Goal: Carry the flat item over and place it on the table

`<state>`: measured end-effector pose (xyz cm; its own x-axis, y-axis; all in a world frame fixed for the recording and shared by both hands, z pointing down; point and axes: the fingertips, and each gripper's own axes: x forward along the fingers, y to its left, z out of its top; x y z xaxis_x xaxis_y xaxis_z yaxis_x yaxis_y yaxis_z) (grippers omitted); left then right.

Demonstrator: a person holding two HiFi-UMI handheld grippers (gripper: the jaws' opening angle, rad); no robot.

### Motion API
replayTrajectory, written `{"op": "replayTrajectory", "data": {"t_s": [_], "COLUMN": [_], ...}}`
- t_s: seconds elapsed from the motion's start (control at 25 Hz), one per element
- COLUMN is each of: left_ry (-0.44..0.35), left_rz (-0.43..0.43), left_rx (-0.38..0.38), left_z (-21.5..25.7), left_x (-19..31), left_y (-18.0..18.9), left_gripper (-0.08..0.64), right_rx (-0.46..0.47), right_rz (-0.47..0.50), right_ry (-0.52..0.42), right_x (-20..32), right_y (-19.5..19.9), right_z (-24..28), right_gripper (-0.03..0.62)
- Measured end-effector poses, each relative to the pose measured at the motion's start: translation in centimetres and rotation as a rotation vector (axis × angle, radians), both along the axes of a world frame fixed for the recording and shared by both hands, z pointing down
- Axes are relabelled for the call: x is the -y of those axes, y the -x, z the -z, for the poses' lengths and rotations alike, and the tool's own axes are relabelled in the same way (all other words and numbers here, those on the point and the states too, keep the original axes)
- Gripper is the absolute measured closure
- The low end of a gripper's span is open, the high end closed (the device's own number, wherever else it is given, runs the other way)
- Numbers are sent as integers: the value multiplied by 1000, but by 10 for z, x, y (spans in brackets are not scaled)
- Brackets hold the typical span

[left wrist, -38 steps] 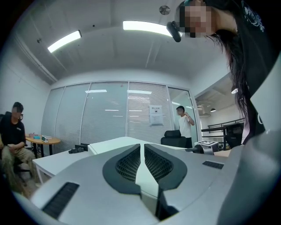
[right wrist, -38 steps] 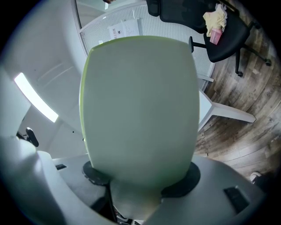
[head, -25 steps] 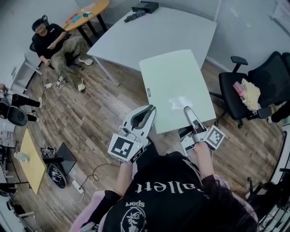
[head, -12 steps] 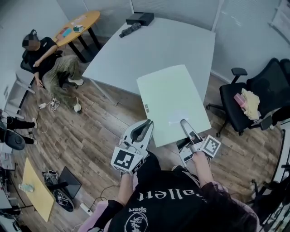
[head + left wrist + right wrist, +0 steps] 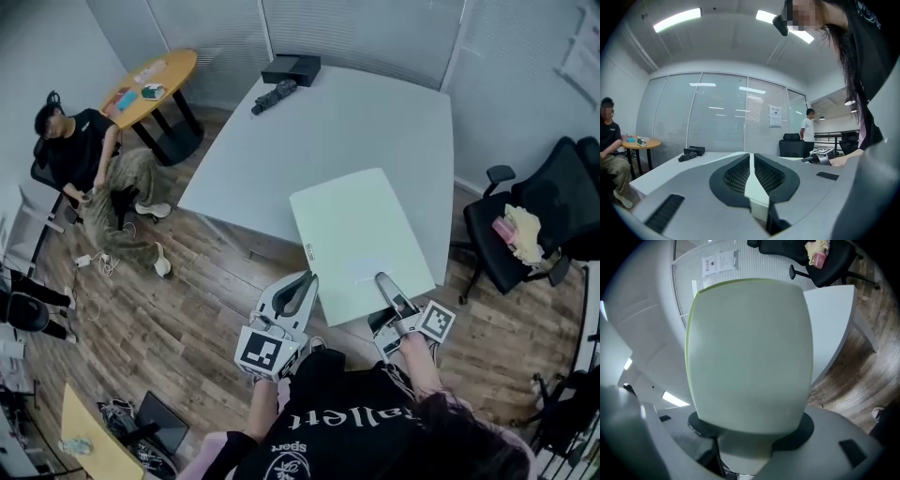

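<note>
The flat board is held roughly level, its far part over the near corner of the white table. Its near end is clamped by the left gripper and the right gripper, each closed on the board. Because both grips sit at one end, the board overhangs unsupported: a slack pad or uneven height between the two hands is likely to let it droop, twist or slide out, and lowering too early could drive its underside against the table edge and lever it from the jaws.
</note>
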<state>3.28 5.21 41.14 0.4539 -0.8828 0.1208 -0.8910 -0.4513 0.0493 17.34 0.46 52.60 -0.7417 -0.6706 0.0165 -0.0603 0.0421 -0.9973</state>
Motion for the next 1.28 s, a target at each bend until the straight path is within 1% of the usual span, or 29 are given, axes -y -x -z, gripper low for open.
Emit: {"op": "replayTrajectory", "data": {"t_s": [0.16,0.24,0.32,0.48,0.72,1.0,1.12,1.28], "left_ry": [-13,-20,-22,-20,-13,-7,-10,-17], "left_rz": [-33,-35,-31,-36,-34,-9,-5,4], "left_rx": [-16,-19,-25,-45,-42,-22,1,24], "left_z": [1,2,1,-1,-2,-2,-1,4], "left_x": [7,7,8,11,17,42,65,109], "left_y": [30,46,56,59,65,77,89,104], "left_gripper": [514,514,514,514,514,514,514,514], "right_rx": [-36,-35,-33,-70,-72,-57,-51,-52], "right_rz": [-30,-29,-27,-25,-21,-24,-27,-37], "right_ry": [-17,-30,-19,-20,-27,-23,-30,-29], "right_x": [7,9,10,17,40,91,123,175], "right_y": [22,37,45,47,56,65,75,86], "right_z": [0,3,5,9,10,4,2,-3], "right_gripper": [304,304,304,304,304,304,304,304]}}
